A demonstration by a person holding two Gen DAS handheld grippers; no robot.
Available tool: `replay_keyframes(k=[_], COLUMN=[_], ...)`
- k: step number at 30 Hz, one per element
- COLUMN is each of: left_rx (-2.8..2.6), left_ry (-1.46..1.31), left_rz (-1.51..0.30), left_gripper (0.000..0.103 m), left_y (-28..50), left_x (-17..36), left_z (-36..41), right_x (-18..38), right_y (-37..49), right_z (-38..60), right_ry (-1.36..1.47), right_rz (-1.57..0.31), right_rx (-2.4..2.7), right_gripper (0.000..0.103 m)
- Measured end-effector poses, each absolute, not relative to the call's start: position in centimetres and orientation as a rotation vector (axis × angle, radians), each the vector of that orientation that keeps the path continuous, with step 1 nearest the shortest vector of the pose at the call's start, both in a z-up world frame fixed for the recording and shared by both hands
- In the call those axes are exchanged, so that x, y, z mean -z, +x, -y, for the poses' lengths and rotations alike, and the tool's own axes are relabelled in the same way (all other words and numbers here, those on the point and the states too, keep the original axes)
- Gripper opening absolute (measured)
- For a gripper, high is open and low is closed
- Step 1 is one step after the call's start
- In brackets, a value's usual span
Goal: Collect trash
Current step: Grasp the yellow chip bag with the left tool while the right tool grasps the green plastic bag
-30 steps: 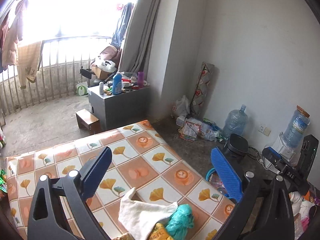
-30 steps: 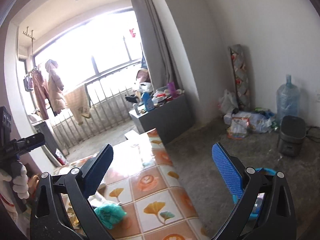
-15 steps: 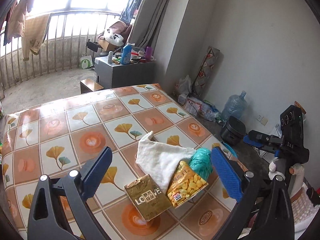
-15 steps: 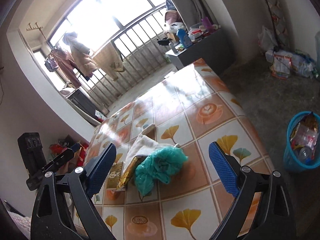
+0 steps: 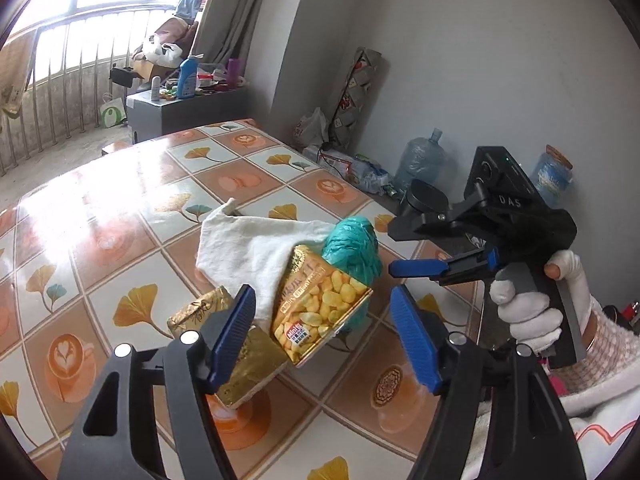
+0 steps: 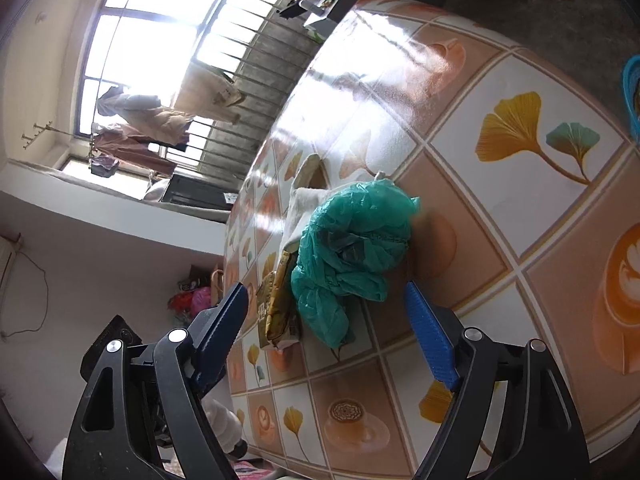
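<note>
The left gripper [image 5: 322, 336] is held low over the table [image 5: 120, 208], and its jaws are closing with the yellow snack bag [image 5: 320, 308] between them; the pads are not yet pressed on it. The right gripper [image 6: 326, 334] is aimed at the same pile from the other side. Its jaws are closing too, with the lower end of the green plastic bag [image 6: 352, 252] between them, not yet touched. Each gripper seems to be set on one piece of trash, so that two can be picked up at once.

The pile is found near the table's edge. The biggest piece, a white cloth [image 5: 248, 248], is spread flat under the others (it may not be trash at all). The green plastic bag is crumpled beside it, and its long side is pointed toward the right gripper. The yellow snack bag is leaned on the cloth, with its long side running up and away from the left gripper. A gold packet [image 5: 236, 364] is lying flat just beside it, partly under the left gripper's left finger. A blue bin [image 6: 631, 96] is seen on the floor past the table.
</note>
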State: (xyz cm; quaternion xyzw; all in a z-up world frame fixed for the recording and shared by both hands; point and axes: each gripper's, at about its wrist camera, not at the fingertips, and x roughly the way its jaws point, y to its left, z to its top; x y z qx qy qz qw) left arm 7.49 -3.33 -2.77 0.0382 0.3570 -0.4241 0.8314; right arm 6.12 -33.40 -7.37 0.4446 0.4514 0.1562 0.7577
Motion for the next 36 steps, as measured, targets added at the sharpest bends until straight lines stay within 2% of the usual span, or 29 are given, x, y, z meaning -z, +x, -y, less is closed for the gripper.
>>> replay_keyframes(k=[4, 9, 14, 27, 31, 36], left_rx=[0.889, 0.838, 0.834, 0.817, 0.797, 0.808], left_ry=[0.175, 0.309, 0.322, 0.427, 0.423, 0.39], left_rz=[-0.738, -0.704, -0.714, -0.716, -0.734, -0.741], left_gripper=[0.065, 0.054, 0.045, 0.044, 0.044, 0.033], left_y=[7.0, 6.7, 7.0, 6.4, 6.7, 6.9], left_x=[3.7, 4.6, 5.3, 6.7, 7.0, 6.8], left_z=[4.8, 6.3, 6.8, 8.1, 8.1, 7.8], right_x=[7.4, 7.8, 7.7, 8.2, 8.3, 8.2], right_y=[6.4, 7.3, 7.3, 7.1, 7.2, 7.3], right_z=[33.2, 33.2, 32.9, 33.8, 33.8, 33.5], right_ry=[0.989, 0.997, 0.966, 0.994, 1.001, 1.005], right_rz=[-1.003, -1.021, -1.024, -1.033, -1.032, -1.03], right_rx=[-0.34, -0.308, -0.286, -0.249, -0.247, -0.251], right_gripper=[0.076, 0.076, 0.075, 0.054, 0.05, 0.046])
